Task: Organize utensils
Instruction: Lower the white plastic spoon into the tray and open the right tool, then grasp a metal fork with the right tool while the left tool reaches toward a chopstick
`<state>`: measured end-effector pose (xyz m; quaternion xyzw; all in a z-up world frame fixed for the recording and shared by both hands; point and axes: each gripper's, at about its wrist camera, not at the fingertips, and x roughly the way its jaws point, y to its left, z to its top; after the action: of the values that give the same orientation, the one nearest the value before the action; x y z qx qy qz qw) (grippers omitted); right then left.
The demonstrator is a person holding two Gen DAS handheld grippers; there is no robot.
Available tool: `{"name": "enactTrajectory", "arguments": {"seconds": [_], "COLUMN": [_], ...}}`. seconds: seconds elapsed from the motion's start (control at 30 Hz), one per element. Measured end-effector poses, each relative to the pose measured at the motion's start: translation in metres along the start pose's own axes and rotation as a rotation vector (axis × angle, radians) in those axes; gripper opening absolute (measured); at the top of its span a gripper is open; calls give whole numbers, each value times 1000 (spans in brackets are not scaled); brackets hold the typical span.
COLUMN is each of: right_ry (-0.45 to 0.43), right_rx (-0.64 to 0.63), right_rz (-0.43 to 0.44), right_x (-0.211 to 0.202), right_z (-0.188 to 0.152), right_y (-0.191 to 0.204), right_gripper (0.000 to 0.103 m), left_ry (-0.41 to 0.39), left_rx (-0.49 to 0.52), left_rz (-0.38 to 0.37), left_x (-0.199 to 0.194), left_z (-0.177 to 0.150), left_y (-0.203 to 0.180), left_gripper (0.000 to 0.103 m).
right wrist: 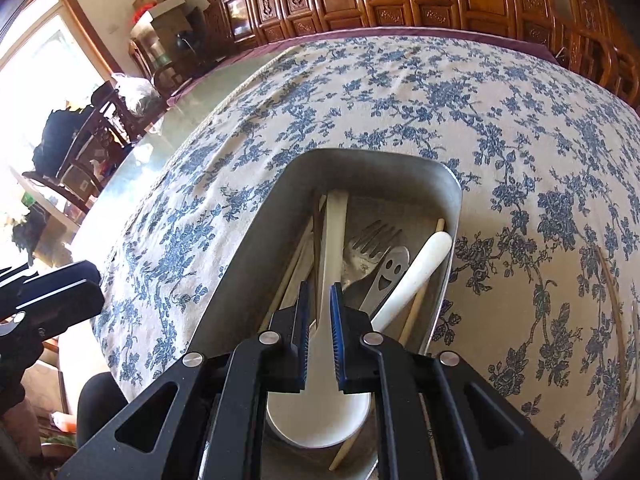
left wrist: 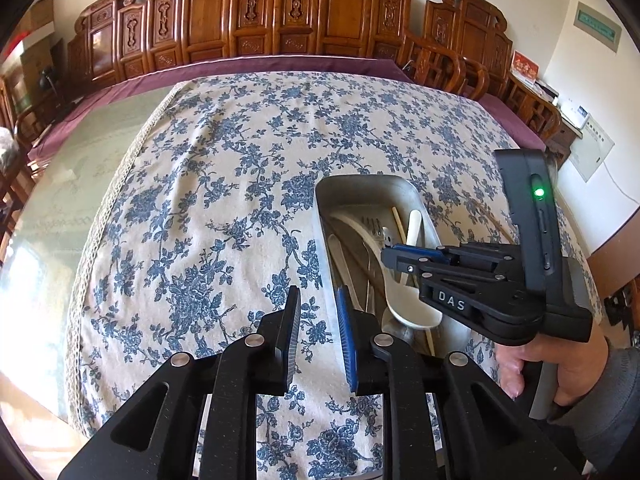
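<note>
A metal tray [right wrist: 256, 232] sits on the flowered tablecloth and also shows in the left wrist view [left wrist: 324, 216]. In it lie a large white spoon [right wrist: 332, 240], a metal fork [right wrist: 372, 240], a metal utensil with a smiley face [right wrist: 388, 272], a white handle [right wrist: 416, 276] and wooden chopsticks [right wrist: 420, 300]. My right gripper [right wrist: 319, 300] hovers just over the white spoon's handle, jaws a little apart and empty; it also shows in the left wrist view [left wrist: 390, 254]. My left gripper [left wrist: 318, 312] is open and empty over the cloth beside the tray's left wall.
The blue-flowered tablecloth [left wrist: 224, 184] covers a large glass-topped table [left wrist: 68, 184]. Carved wooden chairs [left wrist: 280, 12] line the far side. A thin wooden stick [right wrist: 612, 296] lies on the cloth right of the tray.
</note>
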<state>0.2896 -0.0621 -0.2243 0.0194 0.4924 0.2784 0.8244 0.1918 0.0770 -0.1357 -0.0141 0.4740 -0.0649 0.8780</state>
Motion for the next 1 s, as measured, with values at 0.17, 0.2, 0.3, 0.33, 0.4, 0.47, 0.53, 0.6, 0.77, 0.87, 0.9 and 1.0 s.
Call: {"name": "enactTrajectory", "arguments": {"seconds": [0.17,0.2,0.3,0.33,0.4,0.47,0.53,0.6,0.77,0.87,0.9,1.0], "right_ry": [-52,-63,-96,-107,-126,-143,-156,-165,-165,-150,-143,-122], "right_rx": [3,2,-14,-22,-28,-25,-14,-8,2,16,19,36], "right_rz": [1,-2,-30,-49,-69,-93,-117,-138,-217,-259,-274,-306], "right_x": [-31,-39,-64,-74,-89,-105,-119,-129,-148,-154,-156,-160], "right_z": [-7,-9,-17,-20,-24,-29,-34,-37,-49,-59,-63,-76], "right_y": [-12,-15,-28,-34,-45,-59,-75,-88,-132,-159,-168,-191], "right_gripper": [13,13,13,13,18,20,21,21,29,29,30,39], "left_ry": [-3,-5,-5,-6,-8,-11,-21,-26,-21,-13,-10,2], "left_rx": [12,15,26,28,31,35,42,53,80,91,93,101], "left_rz": [-4,-7,-14,-17,-23,-28,-34,-45,-66,-77,-83,-96], "left_x": [-1,-1,1,1,3,5,7,11,21,28,31,41], "left_z": [1,2,4,5,6,9,11,13,17,20,21,23], "left_y": [-8,-10,-19,-22,-28,-36,-44,-55,-83,-100,-106,-121], "left_gripper": [22,24,29,34,47,56,75,76,83,84,84,84]}}
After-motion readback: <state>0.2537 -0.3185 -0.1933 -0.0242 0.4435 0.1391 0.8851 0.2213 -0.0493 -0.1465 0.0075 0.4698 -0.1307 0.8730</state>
